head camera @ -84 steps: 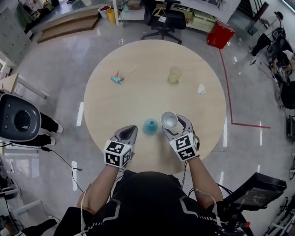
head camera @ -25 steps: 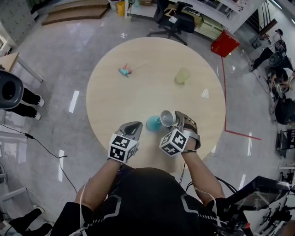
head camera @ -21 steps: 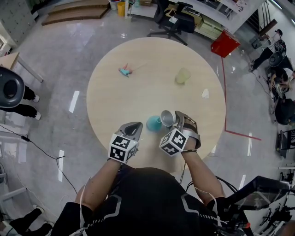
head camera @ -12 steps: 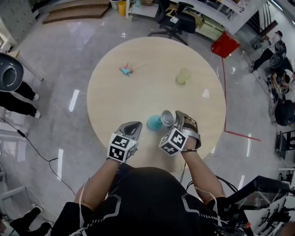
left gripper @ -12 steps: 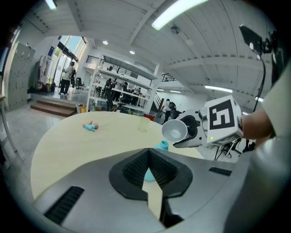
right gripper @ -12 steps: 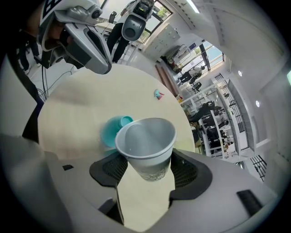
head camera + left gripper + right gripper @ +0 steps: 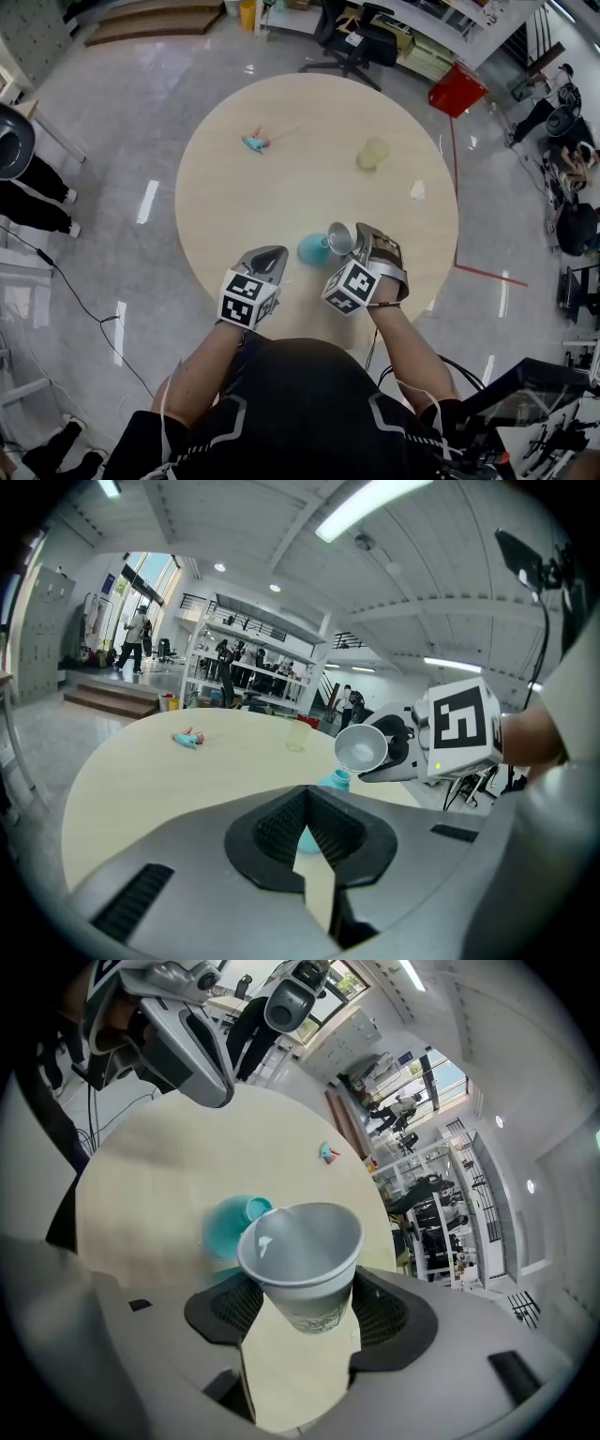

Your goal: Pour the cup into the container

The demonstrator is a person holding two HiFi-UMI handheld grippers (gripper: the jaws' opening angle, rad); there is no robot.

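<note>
Right gripper view — grey-white paper cup [image 7: 300,1251], tilted

- Bright, even indoor light falls from ceiling strips [image 7: 375,508] overhead.
- Glare streaks the glossy floor [image 7: 148,202] left of the table [image 7: 281,187]; shadows are soft.
- Both gripper views bulge, with dark rounded edges.
- The cup [image 7: 305,1251] is sharp; the teal container [image 7: 225,1227] just behind it blurs.
</note>
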